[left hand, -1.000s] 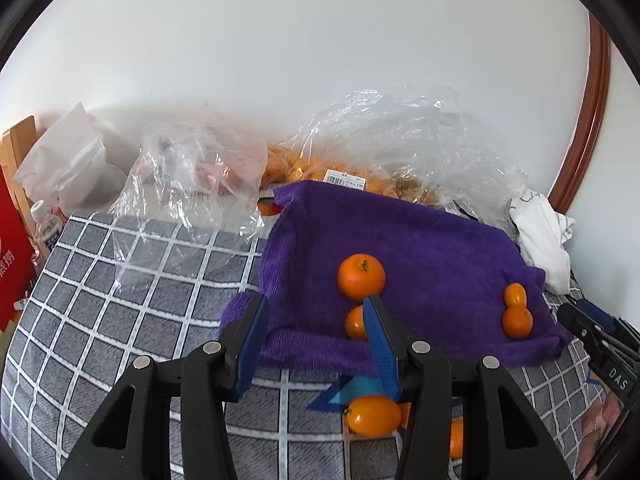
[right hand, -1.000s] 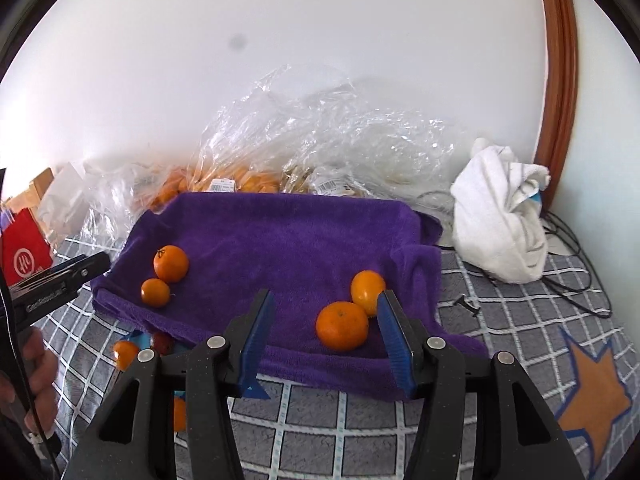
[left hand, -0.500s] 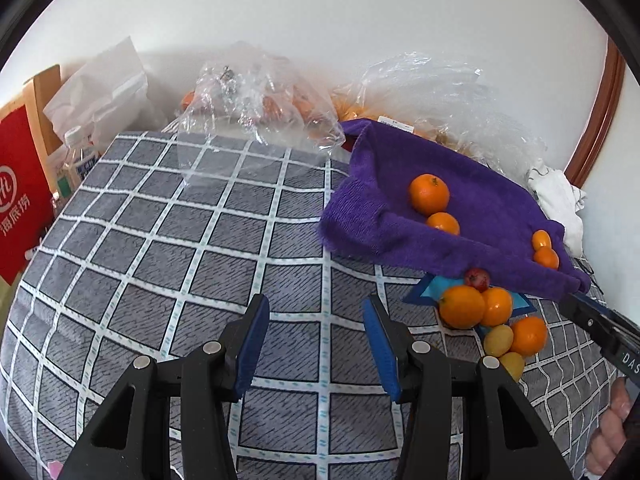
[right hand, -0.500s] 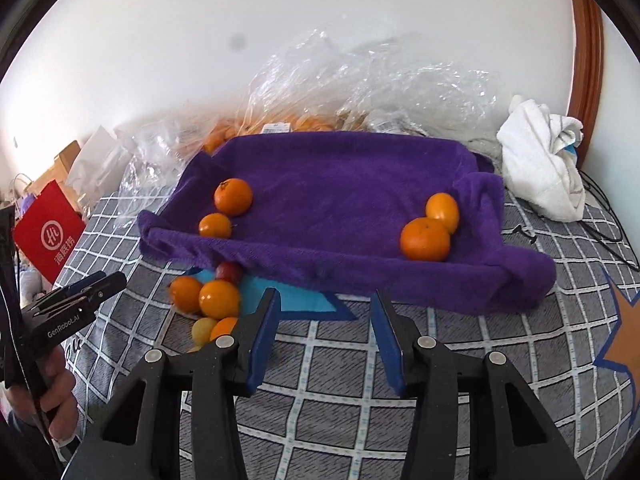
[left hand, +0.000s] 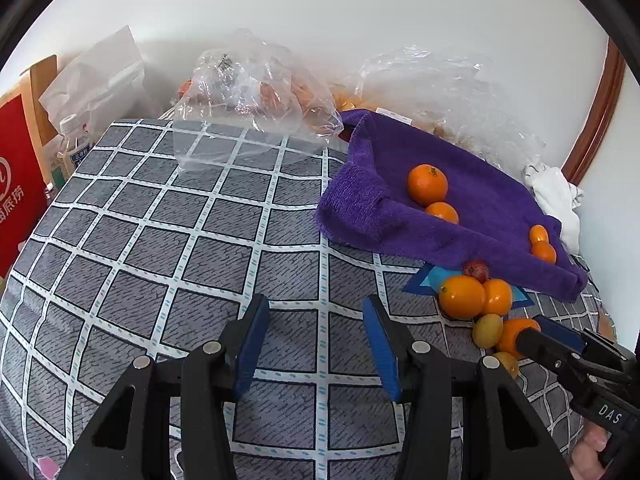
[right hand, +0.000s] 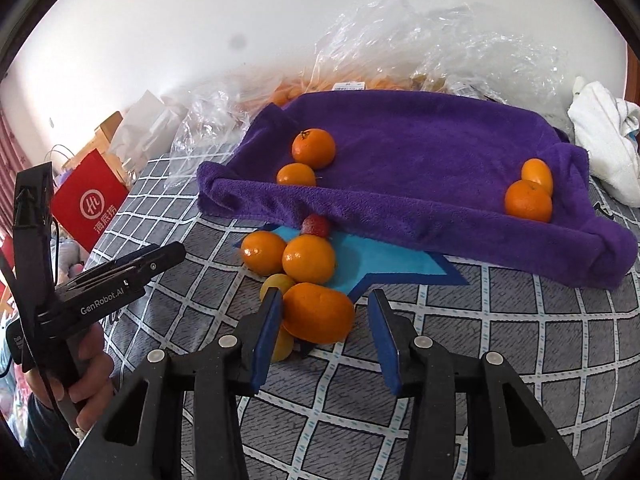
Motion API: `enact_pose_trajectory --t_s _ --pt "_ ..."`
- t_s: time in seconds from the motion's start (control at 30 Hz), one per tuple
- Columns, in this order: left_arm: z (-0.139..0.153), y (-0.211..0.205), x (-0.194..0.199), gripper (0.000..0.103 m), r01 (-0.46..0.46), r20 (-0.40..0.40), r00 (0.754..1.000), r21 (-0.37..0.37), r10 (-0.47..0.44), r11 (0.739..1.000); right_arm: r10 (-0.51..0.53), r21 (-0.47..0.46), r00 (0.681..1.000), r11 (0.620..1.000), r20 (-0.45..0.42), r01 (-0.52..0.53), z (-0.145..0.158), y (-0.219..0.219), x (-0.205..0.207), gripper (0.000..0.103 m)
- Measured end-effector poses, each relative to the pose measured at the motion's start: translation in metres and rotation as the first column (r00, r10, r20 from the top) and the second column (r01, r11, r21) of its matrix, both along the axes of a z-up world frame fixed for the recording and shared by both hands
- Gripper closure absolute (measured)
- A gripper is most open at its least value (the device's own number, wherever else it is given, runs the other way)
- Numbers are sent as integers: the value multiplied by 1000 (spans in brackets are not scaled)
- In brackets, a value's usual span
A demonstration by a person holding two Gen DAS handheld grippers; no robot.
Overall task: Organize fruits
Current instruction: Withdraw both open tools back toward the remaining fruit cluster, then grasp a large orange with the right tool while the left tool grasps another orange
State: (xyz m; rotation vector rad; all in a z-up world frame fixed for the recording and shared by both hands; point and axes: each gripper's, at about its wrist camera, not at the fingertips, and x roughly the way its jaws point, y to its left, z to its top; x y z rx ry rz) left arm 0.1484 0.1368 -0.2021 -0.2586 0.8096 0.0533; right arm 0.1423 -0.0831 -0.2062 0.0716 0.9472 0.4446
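The right gripper (right hand: 323,322) points down at a pile of fruit on the checked cover (right hand: 500,360), and its jaws are apart around the nearest orange (right hand: 318,312). The left pad seems to touch or nearly touch that orange's side, while a clear gap stays between the fruit and the right pad, so the orange is between the jaws but not pinched. Two yellow fruits (right hand: 276,284) sit just beside it, at 10 and 7 o'clock from it, the lower one partly behind the left pad. At 12 o'clock from the nearest orange lie two more oranges (right hand: 308,258) touching each other, on a blue star patch (right hand: 384,260), and a small red fruit (right hand: 316,226) rests at the edge of the purple towel (right hand: 420,152). On the towel one pair of oranges (right hand: 313,148) sits at its left part and another pair (right hand: 528,200) at its right end. The left gripper (left hand: 314,330) hovers released over bare cover, with nothing between its jaws; the fruit pile is at 3 o'clock from it. Behind the towel are plastic bags (right hand: 400,48) holding more orange fruit, and a white cloth (right hand: 604,140) lies at 2 o'clock. A red bag (right hand: 90,200) stands at 9 o'clock beside the cover.
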Motion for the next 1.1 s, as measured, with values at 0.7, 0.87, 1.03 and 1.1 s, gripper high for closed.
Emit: enact_pose_trajectory --t_s 0.7,0.87,1.03,1.1 --pt "1 -3 -2 55 14 1 1000 8 -14 1000 -180 -159 979 968 97 194 -1 -84 -16 64" --pt "2 -13 -1 55 68 -6 998 33 -67 997 -169 -156 982 971 80 180 -11 -87 -21 59" --pt "3 -17 -3 55 86 7 996 35 -86 996 -188 -170 981 966 50 194 -18 -87 -15 59" --pt "3 -18 -2 55 94 0 996 37 -94 995 -196 -155 980 967 45 200 -18 -88 -15 60"
